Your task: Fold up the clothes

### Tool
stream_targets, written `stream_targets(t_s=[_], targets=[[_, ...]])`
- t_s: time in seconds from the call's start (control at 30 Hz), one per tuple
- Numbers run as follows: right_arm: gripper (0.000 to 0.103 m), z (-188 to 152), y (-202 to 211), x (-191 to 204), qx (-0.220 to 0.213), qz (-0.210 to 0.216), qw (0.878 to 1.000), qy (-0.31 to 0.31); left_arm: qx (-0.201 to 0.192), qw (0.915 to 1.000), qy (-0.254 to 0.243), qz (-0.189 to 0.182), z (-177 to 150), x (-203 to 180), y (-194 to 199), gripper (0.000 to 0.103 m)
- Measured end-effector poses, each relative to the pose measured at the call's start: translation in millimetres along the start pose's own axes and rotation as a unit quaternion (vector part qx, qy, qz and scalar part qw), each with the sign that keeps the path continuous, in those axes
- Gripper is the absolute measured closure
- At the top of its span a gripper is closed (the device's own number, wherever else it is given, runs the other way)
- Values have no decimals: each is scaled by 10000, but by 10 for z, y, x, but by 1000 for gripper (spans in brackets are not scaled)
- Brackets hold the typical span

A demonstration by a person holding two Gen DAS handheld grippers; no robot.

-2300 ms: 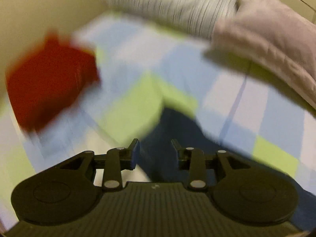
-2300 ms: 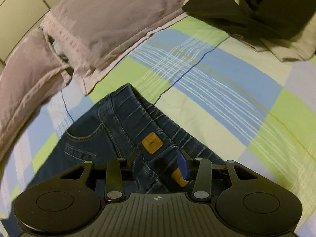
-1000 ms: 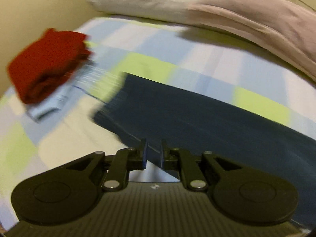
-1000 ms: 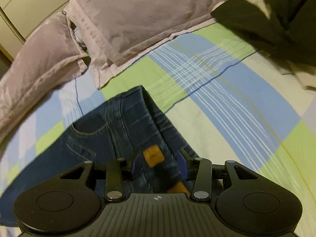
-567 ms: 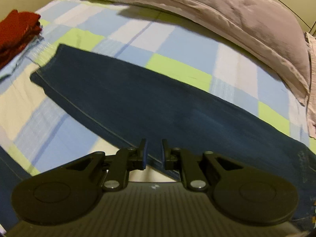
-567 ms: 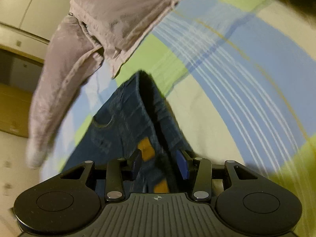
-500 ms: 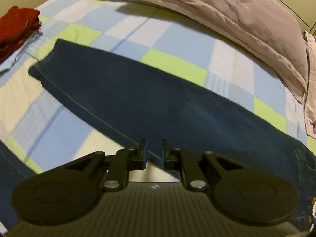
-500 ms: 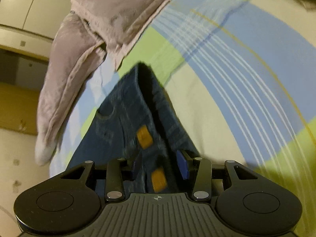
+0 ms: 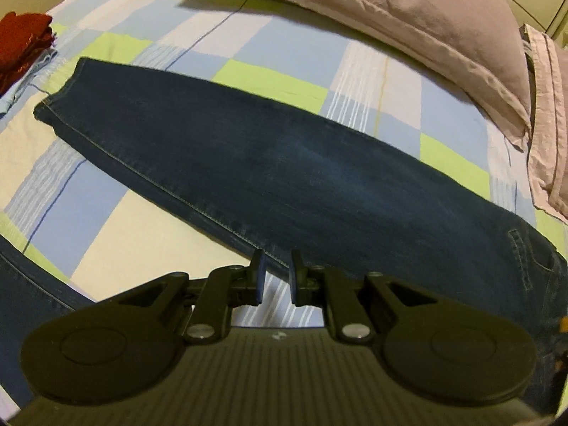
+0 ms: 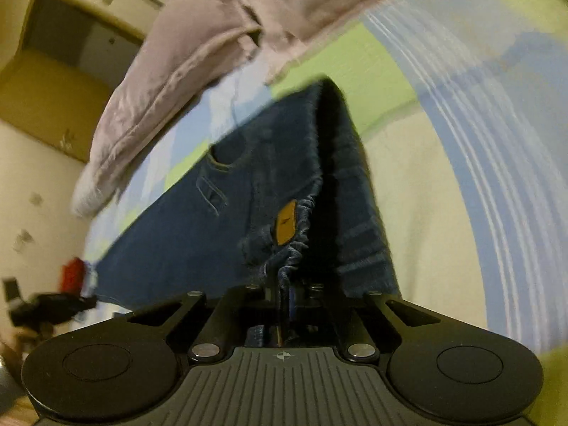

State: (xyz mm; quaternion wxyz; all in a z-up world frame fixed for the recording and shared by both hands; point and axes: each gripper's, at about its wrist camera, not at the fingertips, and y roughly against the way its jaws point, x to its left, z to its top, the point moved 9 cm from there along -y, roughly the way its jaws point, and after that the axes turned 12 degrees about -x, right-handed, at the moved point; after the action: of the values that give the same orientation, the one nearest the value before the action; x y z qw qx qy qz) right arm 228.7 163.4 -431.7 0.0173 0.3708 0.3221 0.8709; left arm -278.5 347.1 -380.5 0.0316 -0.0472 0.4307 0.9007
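1. Because the jeans [image 9: 284,156] lie stretched across the checked bed sheet [image 9: 142,227], folded lengthwise with one leg over the other, they read as a long, flat strip of dark denim, hem end near the red folded clothes [image 9: 21,46] and waist end toward the pillows [image 9: 443,35].
2. The right tool [image 10: 284,294] is clamped on the waistband [image 10: 291,248], which bunches into gathers just ahead of the pads; a tan leather patch [image 10: 285,222] sits beside the pinch.
3. The left tool [image 9: 275,269] hovers at the stitched side seam of the leg, its pads nearly together with a narrow gap; no cloth appears caught between them.
4. Denim of this kind likely handles as fairly heavy and limp yet thick: it should sag under its own weight, hold a crease, and resist slipping against the pads.
5. The waistband, with its doubled layers, looks the firmest place to grip; the seam edge or hem would suit the other tool.
6. A pinch on one layer only could let the lower leg peel away and spoil the fold.
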Motion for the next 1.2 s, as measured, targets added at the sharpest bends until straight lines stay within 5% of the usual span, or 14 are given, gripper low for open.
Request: stream_targets(t_s=[0.13,0.23,0.37,0.47,0.5,0.6,0.67,0.73,0.77,0.83,1.0,1.1,1.17,1.2], targets=[[102,198,212,178,-664,-230,9964,466,-8,10000,-41,28,-38,36,11,93],[102,-59,-26,-268,-354,-922,9946,315,158,9997,-54,163,-150,95,-13,93],[102,15,80,-170,-697,-857,9936,248,165,9997,-14,197,-251,210,56,93],[98,-29,106,-337,-473,-663,9956,-465,270,9992,168,250,-351,282,75,93],[92,-22,131,-404,-433,-543,9942,-826,286,9990,237,236,-377,293,93,93],[47,-19,381,-455,-525,-416,9907,-1185,249,9993,204,164,-418,279,158,93],[43,-108,531,-487,-456,-486,9916,-1111,256,9994,196,127,-448,270,179,93],[46,-202,589,-511,-336,-513,9926,-1049,251,9994,209,100,-464,271,197,93],[58,-235,620,-520,-340,-583,9928,-987,243,9994,205,102,-469,280,205,93],[100,-248,664,-521,-403,-830,9921,-847,223,9995,182,105,-478,290,223,93],[103,-328,709,-588,-400,-1600,9860,-261,262,9995,105,159,-566,340,244,93],[103,-381,834,-704,-615,-1731,9796,-820,281,9993,157,199,-618,435,291,93],[71,-427,1025,-601,-787,-1826,9748,-1011,288,9990,226,271,-638,532,329,93],[34,-485,1151,-553,-914,-1847,9715,-1174,281,9988,285,291,-644,579,344,93]])
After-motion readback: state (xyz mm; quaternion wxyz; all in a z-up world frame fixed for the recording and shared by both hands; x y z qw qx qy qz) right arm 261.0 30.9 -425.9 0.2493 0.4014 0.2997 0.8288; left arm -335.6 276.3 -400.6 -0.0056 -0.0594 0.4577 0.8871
